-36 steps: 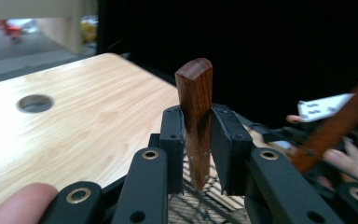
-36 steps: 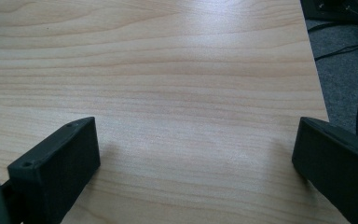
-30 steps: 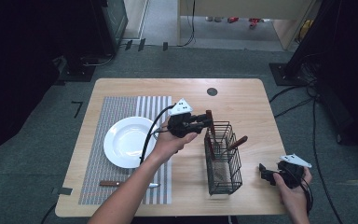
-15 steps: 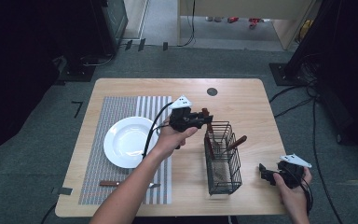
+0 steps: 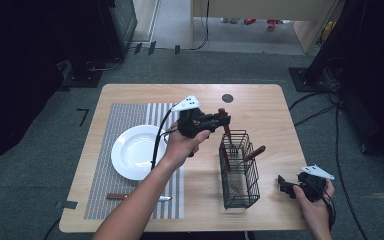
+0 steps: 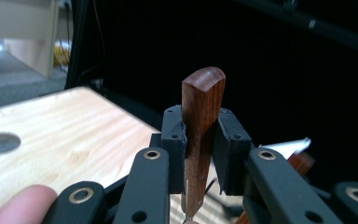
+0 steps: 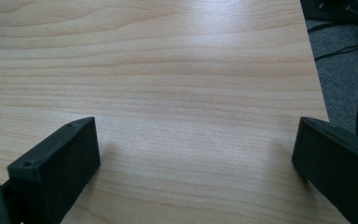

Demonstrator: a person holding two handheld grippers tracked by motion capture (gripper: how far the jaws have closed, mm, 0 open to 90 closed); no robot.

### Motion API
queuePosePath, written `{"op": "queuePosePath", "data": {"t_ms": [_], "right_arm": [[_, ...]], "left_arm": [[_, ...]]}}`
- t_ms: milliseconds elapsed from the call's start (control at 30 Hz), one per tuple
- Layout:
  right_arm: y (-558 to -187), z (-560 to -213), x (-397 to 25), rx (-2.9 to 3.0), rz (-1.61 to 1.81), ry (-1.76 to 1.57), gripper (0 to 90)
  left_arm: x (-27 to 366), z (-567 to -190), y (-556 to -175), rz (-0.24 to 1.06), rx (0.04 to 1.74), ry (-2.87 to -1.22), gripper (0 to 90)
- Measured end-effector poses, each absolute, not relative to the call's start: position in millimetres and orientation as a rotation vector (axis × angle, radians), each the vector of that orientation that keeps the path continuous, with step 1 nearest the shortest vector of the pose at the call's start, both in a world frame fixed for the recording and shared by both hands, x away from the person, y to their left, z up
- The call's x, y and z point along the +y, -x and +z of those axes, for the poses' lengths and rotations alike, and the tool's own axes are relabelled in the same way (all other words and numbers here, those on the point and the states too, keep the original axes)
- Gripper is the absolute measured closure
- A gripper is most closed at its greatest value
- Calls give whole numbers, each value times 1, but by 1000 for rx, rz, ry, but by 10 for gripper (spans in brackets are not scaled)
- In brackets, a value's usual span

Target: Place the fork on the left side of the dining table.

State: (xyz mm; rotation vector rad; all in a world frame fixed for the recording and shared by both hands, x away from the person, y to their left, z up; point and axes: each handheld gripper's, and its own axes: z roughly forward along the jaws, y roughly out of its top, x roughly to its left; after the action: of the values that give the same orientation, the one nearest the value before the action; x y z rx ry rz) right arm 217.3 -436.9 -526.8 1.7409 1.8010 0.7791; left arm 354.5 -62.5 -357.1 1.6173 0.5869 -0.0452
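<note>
Now | left hand-held gripper [image 5: 223, 119] clamps wooden handle [image 6: 202, 140] upright | above wire basket [image 5: 240, 172]

Left gripper [image 5: 223, 120] lifts a wooden-handled utensil [image 5: 226, 131] above the wire caddy [image 5: 240, 172]

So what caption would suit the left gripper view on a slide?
Left gripper clamps the upright brown wooden utensil handle above the light wooden table.

The high view is looking forward and down from above the near edge of the table [image 5: 260, 105], taking in its whole top from some way off. The left gripper view is sitting close above that table [image 6: 51, 135], facing outward, probably past its far corner. The right gripper view is hovering low, facing the same tabletop [image 7: 177, 74].
</note>
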Motion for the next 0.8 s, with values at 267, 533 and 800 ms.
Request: {"op": "queuePosePath", "data": {"t_ms": [267,533,800], "right_arm": [[-217,-527,-437,1801,779,-1741,4],[-217,-527,-437,1801,780,-1741,4],[-217,-527,-437,1802,779,-1740,4]], "left_arm": [[-40,-330,-354,-14,624,-1506,774],[-4,-320,-363,10,726,-1394,774],[43,-332,-381,112,884,-1300,774]]}}
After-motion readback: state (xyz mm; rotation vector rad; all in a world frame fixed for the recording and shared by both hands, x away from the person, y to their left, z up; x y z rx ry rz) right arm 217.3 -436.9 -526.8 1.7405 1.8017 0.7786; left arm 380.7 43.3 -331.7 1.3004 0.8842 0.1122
